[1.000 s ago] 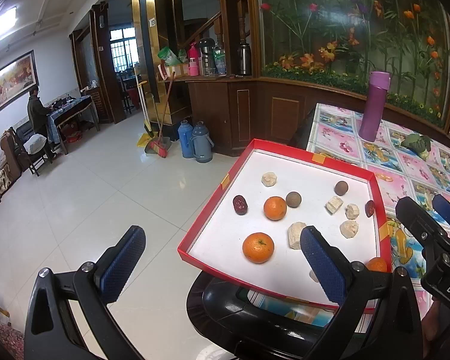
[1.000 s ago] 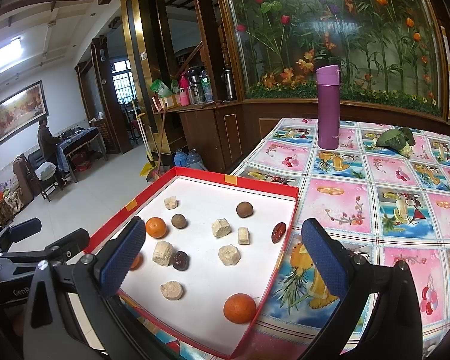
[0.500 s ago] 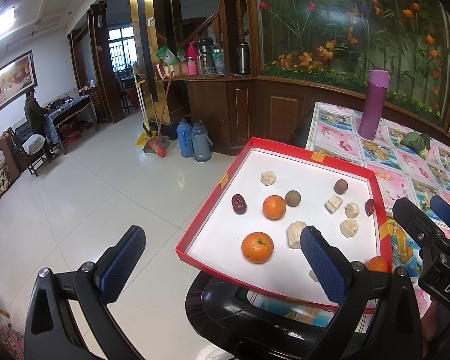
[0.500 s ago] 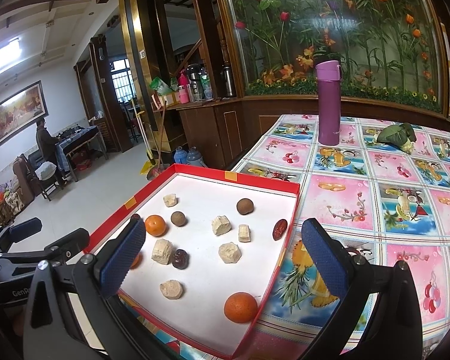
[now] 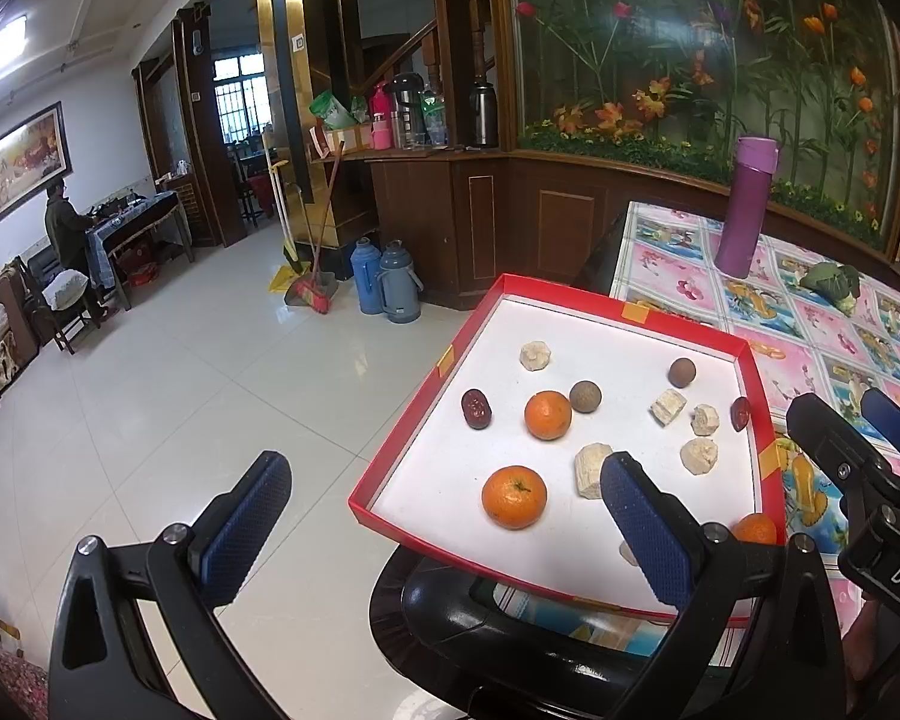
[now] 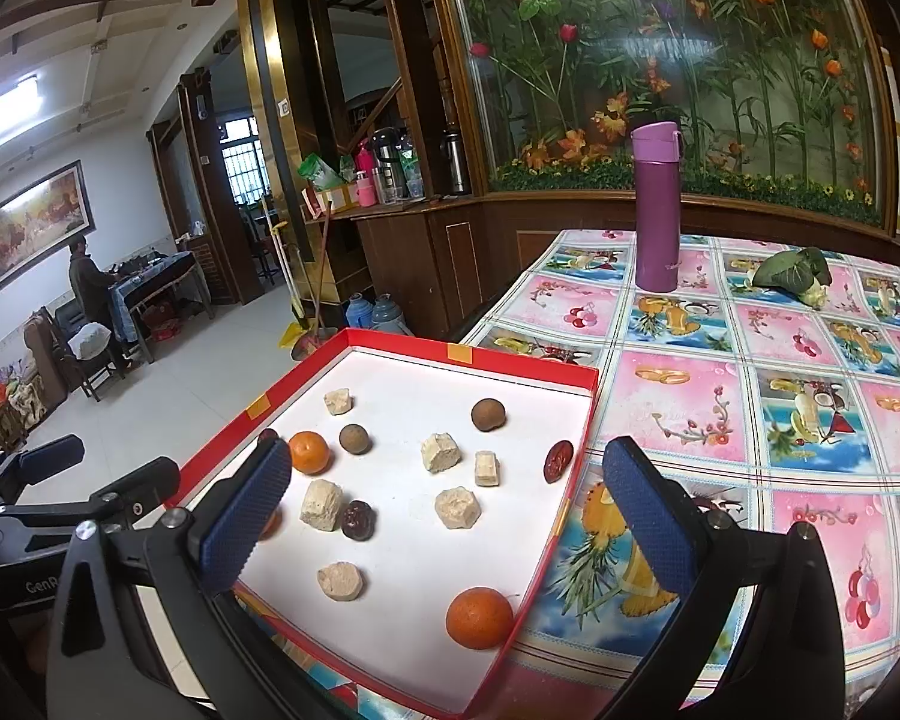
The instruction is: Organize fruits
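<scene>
Right wrist view: the right gripper (image 6: 444,516) is wide open and empty above the red tray (image 6: 480,353). An orange (image 6: 479,617) lies at 6 o'clock in the tray, another orange (image 6: 309,452) at 9 o'clock. The left gripper (image 5: 444,516) is open too, holding nothing.

R gripper (image 5: 888,576) body: "DAS"; L gripper (image 6: 36,585) body: "GenR".

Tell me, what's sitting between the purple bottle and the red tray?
Nothing. In the right wrist view, only bare fruit-print tablecloth lies between the purple bottle and the red tray. The leafy green vegetable sits off to the side.
</scene>
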`<move>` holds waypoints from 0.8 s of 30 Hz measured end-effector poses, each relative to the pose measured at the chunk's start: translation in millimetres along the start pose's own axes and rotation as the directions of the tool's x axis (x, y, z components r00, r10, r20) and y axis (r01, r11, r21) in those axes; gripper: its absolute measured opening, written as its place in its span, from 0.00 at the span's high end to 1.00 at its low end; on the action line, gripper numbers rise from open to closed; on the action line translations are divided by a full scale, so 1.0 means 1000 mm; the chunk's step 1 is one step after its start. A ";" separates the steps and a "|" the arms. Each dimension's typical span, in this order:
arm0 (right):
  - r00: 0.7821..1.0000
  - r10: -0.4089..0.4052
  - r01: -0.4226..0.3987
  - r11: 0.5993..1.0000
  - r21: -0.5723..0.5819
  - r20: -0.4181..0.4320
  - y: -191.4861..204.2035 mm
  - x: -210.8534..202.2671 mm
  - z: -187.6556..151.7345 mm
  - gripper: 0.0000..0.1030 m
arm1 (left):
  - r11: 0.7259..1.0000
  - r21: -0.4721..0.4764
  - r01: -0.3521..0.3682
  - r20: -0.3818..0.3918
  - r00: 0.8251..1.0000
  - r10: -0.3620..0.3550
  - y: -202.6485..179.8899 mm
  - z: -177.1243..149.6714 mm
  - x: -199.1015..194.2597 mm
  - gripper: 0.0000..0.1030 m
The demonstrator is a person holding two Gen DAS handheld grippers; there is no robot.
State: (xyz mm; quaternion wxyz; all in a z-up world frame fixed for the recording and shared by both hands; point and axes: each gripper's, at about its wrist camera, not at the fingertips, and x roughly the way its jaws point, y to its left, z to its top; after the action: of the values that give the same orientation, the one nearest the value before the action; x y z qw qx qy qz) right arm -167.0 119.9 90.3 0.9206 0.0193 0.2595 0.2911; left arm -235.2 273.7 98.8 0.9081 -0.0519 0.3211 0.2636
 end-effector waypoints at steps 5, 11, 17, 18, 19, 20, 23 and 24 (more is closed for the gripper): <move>1.000 -0.001 0.001 1.000 -0.002 -0.001 0.000 0.002 -0.001 0.00 | 1.000 -0.008 0.002 -0.008 1.000 -0.002 0.002 0.000 0.003 0.00; 1.000 0.000 0.000 1.000 -0.009 -0.001 0.005 0.002 0.001 0.00 | 1.000 -0.013 -0.003 -0.009 1.000 0.003 0.006 0.000 0.005 0.00; 1.000 -0.003 0.003 1.000 -0.012 0.004 0.008 0.001 0.001 0.00 | 1.000 -0.013 -0.004 -0.006 1.000 0.004 0.009 0.000 0.003 0.00; 1.000 -0.003 0.003 1.000 -0.012 0.003 0.008 0.002 0.001 0.00 | 1.000 -0.014 -0.004 -0.008 1.000 0.003 0.009 0.000 0.003 0.00; 1.000 -0.003 0.003 1.000 -0.011 0.003 0.008 0.002 0.001 0.00 | 1.000 -0.013 -0.002 -0.008 1.000 0.002 0.009 0.000 0.003 0.00; 1.000 -0.003 0.003 1.000 -0.010 0.003 0.008 0.001 0.001 0.00 | 1.000 -0.011 -0.002 -0.006 1.000 0.002 0.009 0.000 0.003 0.00; 1.000 -0.004 0.004 1.000 -0.010 0.005 0.009 0.001 0.001 0.00 | 1.000 -0.007 0.000 -0.007 1.000 0.000 0.010 0.000 0.003 0.00; 1.000 -0.004 0.004 1.000 -0.010 0.005 0.009 0.001 0.001 0.00 | 1.000 -0.008 0.001 -0.007 1.000 -0.001 0.011 0.000 0.003 0.00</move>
State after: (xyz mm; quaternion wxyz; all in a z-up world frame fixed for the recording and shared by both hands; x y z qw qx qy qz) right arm -170.5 128.2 92.4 0.9220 0.0149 0.2556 0.2905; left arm -238.7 284.1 97.3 0.9069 -0.0566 0.3234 0.2641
